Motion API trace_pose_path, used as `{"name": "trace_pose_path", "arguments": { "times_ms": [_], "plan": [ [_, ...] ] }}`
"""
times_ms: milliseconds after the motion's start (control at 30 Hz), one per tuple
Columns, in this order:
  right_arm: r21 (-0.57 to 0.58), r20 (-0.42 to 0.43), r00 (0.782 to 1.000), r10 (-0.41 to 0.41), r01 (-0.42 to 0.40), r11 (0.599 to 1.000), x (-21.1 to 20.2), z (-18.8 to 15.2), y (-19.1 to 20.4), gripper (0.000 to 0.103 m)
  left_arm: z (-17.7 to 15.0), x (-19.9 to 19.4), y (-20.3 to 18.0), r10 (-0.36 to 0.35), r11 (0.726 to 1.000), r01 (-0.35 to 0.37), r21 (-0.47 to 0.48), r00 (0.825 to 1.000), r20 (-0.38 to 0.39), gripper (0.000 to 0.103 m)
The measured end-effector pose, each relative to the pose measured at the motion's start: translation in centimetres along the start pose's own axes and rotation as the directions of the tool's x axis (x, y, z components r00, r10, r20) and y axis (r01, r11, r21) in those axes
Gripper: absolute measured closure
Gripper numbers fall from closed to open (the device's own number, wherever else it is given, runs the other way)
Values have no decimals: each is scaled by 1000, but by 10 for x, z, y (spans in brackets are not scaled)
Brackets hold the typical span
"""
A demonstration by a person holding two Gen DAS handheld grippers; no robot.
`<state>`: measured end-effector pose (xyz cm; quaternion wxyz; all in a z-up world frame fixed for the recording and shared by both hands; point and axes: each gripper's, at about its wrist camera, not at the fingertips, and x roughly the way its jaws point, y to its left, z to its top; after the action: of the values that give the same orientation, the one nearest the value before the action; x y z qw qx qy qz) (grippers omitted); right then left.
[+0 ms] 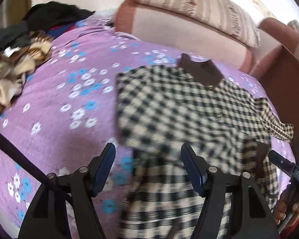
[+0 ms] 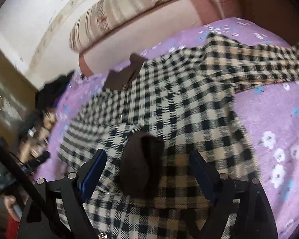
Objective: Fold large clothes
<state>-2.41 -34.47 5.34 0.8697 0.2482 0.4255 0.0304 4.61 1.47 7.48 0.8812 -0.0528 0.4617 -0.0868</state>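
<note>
A black and cream checked coat (image 1: 169, 109) with a brown collar (image 1: 201, 70) lies spread on the purple flowered bedspread (image 1: 59, 99). My left gripper (image 1: 147, 149) is open above the coat's lower left edge, with nothing between its blue pads. In the right wrist view the coat (image 2: 179, 99) lies with one sleeve (image 2: 269, 59) stretched to the right and a brown cuff (image 2: 141, 165) folded onto the body. My right gripper (image 2: 147, 155) is open, its fingers on either side of that cuff, apart from it. The right gripper's tip also shows in the left wrist view (image 1: 285, 165).
A pile of other clothes (image 1: 16, 59) lies at the bed's left end, also in the right wrist view (image 2: 39, 123). A pink headboard (image 1: 179, 31) with a striped pillow (image 1: 199, 6) stands behind the coat. A brown bed frame (image 1: 285, 79) is on the right.
</note>
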Motion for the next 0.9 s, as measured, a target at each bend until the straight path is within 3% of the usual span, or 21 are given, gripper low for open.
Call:
{"name": "trace_pose_path", "arguments": {
  "times_ms": [33,67,133,167,200,333,467,533,633,667,733,800,833,900],
  "plan": [
    [-40,-8,999,-34,34,999,9,0,9,15,-3,1,4,8,1000,-8,-1,1000,8,36],
    [-71,-16,998,-59,57,996,16,-1,15,21,-5,1,6,18,1000,-18,1,1000,17,36],
    [-128,-48,994,-100,93,987,31,1,28,69,-9,2,7,36,999,-37,13,999,34,36],
    [-160,-73,990,-124,111,981,38,3,34,98,-11,2,7,42,999,-43,21,998,43,36],
    [-182,-82,987,-138,122,976,41,6,37,98,-11,0,7,48,998,-50,33,997,56,36],
    [-279,52,981,-184,192,941,23,31,59,99,-7,-1,-6,84,992,-93,79,990,110,36],
    [-237,163,947,-277,310,921,9,63,44,99,-5,13,-7,119,987,-128,93,988,101,36],
    [-181,140,922,-360,381,907,17,69,18,98,-9,30,-5,142,985,-147,89,988,63,36],
    [-144,16,903,-429,426,893,36,66,-18,97,-18,57,1,164,984,-162,77,986,-26,36],
    [-154,-16,887,-462,455,877,41,62,-28,96,-20,62,3,164,985,-161,66,985,-44,35],
    [-165,-8,878,-478,470,867,35,59,-37,84,-21,62,1,168,984,-167,65,986,-16,32],
    [-144,20,888,-459,457,878,20,60,-46,52,-22,65,-1,171,982,-170,79,985,-16,29],
    [-124,33,890,-455,455,882,12,60,-51,50,-24,66,-2,179,981,-178,79,984,-3,27],
    [-26,64,872,-484,487,873,-9,66,-80,50,-27,66,-4,198,977,-198,80,980,14,25]
  ]
}}
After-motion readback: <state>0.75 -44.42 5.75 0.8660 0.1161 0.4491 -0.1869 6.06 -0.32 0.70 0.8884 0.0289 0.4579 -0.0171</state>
